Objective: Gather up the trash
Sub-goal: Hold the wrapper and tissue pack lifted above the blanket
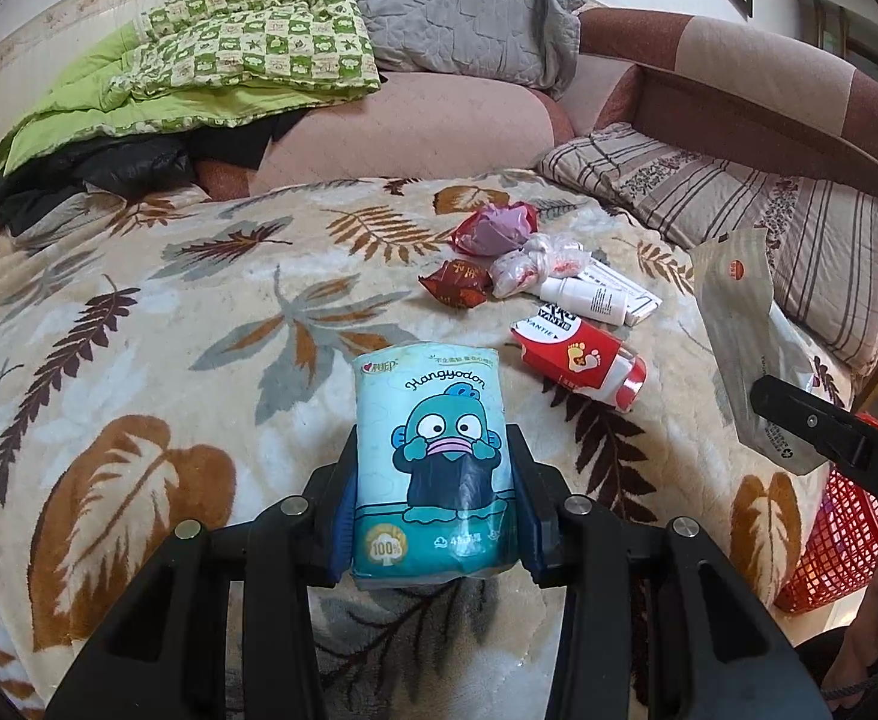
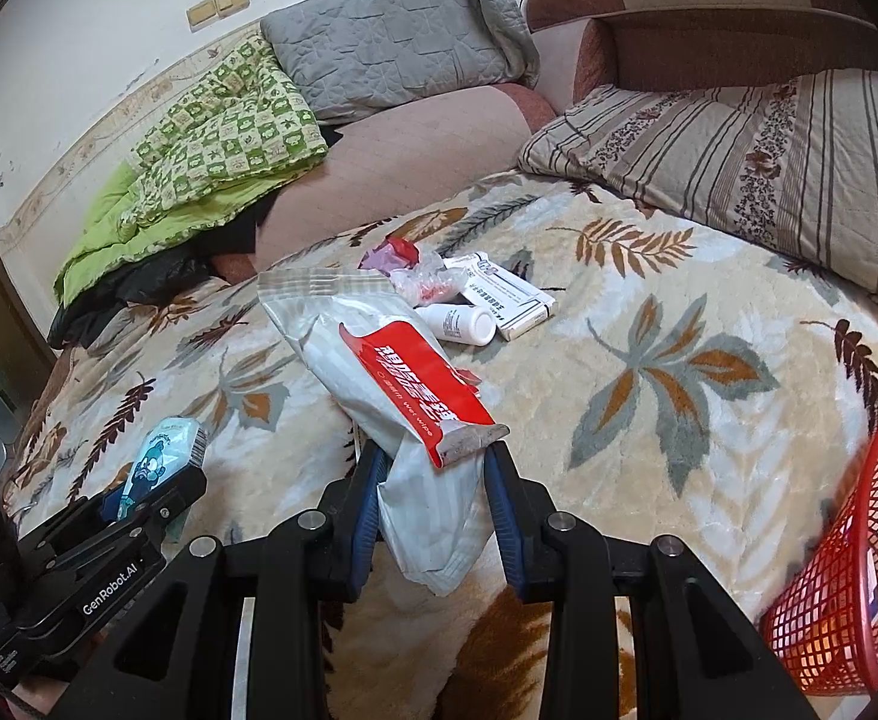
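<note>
Trash lies on a fuzzy leaf blanket (image 1: 138, 312) that covers the bed, and some of it is already held up. The left gripper (image 1: 432, 504) pinches a blue tissue pack (image 1: 432, 456) with a cartoon fish on it, one blue finger pad on each side of the pack. The right gripper (image 2: 432, 504) pinches a white wet wipe pack (image 2: 414, 420) with a red label, and the pack sticks out past its fingers, bent and crumpled. In the left wrist view that same wet wipe pack shows on the right side, held above the blanket.

More trash sits together farther up the blanket. A red box with a foot picture (image 1: 580, 360) lies on its side. Just beside it are a small white bottle (image 1: 583, 300) and a white box (image 2: 502, 294), which touch each other. A brown crumpled wrapper (image 1: 457, 282), a clear scrunched plastic bag (image 1: 529, 264) and a red and purple wrapper (image 1: 493, 228) are bunched close behind them.

A red basket (image 2: 859, 570) with net sides stands off the right edge of the bed. A green checked quilt (image 1: 246, 42), a grey pillow (image 1: 451, 6) and a striped pillow (image 2: 739, 162) lie at the far end.
</note>
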`<action>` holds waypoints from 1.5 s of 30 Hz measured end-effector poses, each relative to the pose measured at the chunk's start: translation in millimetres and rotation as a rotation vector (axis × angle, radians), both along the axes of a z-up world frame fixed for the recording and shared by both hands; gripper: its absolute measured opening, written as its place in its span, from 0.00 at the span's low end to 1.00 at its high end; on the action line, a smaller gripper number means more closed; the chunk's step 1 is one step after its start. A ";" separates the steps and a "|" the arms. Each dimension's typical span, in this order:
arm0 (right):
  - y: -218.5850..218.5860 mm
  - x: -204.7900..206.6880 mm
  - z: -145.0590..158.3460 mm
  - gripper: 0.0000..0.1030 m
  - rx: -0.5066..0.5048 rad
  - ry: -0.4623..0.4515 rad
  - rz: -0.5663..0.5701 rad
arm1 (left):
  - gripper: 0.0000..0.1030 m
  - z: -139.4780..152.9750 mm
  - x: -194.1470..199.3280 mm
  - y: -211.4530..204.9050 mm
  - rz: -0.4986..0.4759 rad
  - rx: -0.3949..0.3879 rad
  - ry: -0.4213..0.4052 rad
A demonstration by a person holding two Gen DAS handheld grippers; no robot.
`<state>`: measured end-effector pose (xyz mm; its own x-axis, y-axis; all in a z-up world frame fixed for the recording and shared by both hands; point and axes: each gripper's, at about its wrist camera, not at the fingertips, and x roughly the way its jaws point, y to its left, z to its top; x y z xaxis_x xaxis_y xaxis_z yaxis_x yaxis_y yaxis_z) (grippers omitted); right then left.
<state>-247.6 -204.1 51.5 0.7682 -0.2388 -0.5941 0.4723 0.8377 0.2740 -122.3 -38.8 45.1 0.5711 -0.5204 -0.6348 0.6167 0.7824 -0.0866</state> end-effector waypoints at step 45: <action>8.8 -3.3 12.5 0.35 0.010 -0.045 0.045 | 0.40 9.3 -4.2 10.2 -0.017 -0.059 0.002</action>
